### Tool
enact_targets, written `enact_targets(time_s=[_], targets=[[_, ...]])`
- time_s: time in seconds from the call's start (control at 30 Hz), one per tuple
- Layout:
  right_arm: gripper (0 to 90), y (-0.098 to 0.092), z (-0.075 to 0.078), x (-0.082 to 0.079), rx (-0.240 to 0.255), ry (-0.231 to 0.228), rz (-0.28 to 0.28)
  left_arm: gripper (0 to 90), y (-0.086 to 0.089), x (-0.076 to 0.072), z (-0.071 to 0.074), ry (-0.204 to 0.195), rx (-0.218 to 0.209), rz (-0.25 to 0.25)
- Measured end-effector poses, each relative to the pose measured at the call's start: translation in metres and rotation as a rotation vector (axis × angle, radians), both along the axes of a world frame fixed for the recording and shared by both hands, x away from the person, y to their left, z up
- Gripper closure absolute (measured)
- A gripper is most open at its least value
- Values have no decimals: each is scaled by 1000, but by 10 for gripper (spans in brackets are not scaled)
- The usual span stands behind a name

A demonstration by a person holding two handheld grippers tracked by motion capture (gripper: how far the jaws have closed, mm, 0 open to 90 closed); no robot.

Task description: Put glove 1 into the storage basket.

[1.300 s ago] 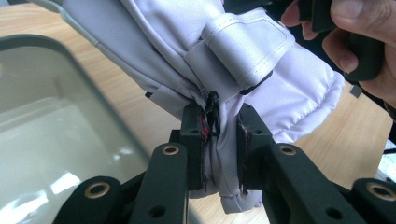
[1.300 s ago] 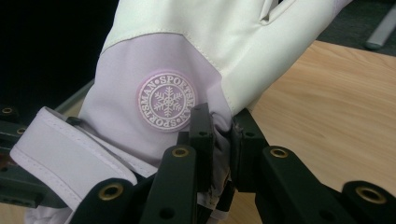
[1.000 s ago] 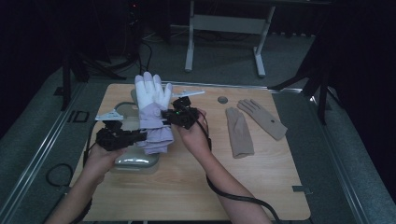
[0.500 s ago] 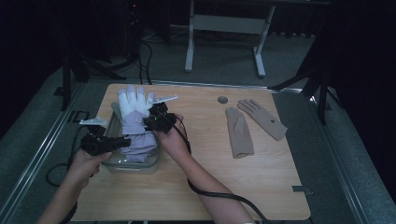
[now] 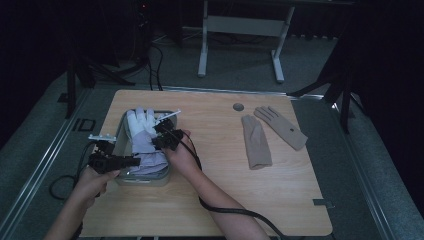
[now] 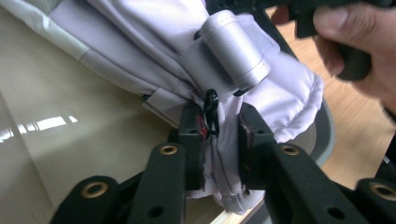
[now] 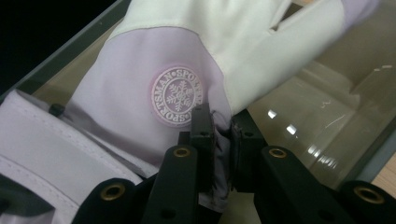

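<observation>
We hold the lilac-and-white ski glove (image 5: 142, 142) in the clear tray (image 5: 120, 131) at the table's near left. Its round snowflake badge (image 7: 178, 95) reads "SPORTSMAN". The right gripper (image 7: 222, 133) pinches its fabric, and the left gripper (image 6: 219, 140), jaws just easing apart, still clasps its cuff.

Two beige gloves (image 5: 272, 136) lying on wooden table (image 5: 215, 200), apart

Matt cloth glove (image 5: 142, 137) in glossy plastic tray (image 5: 120, 131).
</observation>
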State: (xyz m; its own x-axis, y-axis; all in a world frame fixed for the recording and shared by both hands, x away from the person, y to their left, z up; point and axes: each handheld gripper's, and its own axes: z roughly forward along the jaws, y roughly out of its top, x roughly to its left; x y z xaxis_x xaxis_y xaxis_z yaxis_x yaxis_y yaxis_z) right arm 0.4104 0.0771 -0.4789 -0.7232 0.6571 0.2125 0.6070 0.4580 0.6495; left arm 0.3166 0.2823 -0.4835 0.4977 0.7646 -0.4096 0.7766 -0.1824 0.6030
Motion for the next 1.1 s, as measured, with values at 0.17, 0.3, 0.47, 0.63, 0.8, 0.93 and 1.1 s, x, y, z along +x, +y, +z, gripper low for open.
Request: enact_targets(time_s=[0.17,0.3,0.47,0.63,0.8,0.93,1.1], targets=[[807,3,0,3,-16,21,10,574,-5,-4,2,-24,52,32],[747,11,-1,2,-44,35,19,452,-5,-6,4,-58,72,96],[576,17,-1,1,-69,38,44,431,1,-9,6,-100,34,142],[403,9,1,4,-20,35,57,432,-1,-14,12,-140,55,162],[197,0,13,5,11,-6,93,434,-9,-20,22,-214,87,195],[142,-7,22,1,20,-44,108,435,-15,-23,28,-249,97,201],[143,-17,28,-1,25,-49,111,435,-23,-25,32,-272,101,198]])
